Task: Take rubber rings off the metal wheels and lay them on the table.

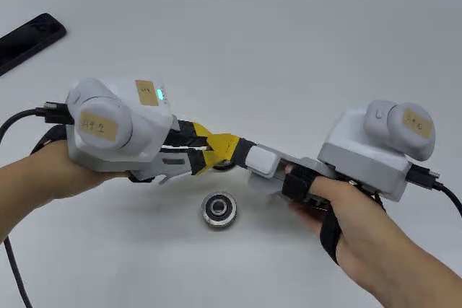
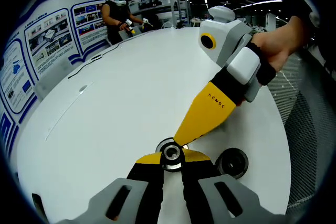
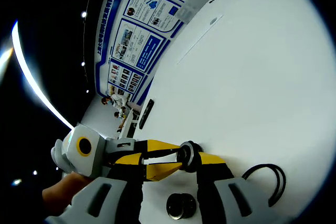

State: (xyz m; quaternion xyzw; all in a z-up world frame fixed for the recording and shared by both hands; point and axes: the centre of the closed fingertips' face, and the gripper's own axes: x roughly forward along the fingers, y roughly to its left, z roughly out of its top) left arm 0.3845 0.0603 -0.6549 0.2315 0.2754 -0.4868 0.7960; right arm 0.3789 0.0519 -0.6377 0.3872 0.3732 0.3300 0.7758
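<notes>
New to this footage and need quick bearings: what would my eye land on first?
Two white handheld grippers meet mid-table: the left gripper clamps a small round silver-and-black metal wheel in its yellow-tipped jaws, and the right gripper touches it with a yellow tip. A second wheel of the same kind lies on the white table, just nearer the person.

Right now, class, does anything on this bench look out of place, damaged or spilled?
Nothing stands out. The left claw and right claw meet on one wheel; the second wheel lies flat on the table.
</notes>
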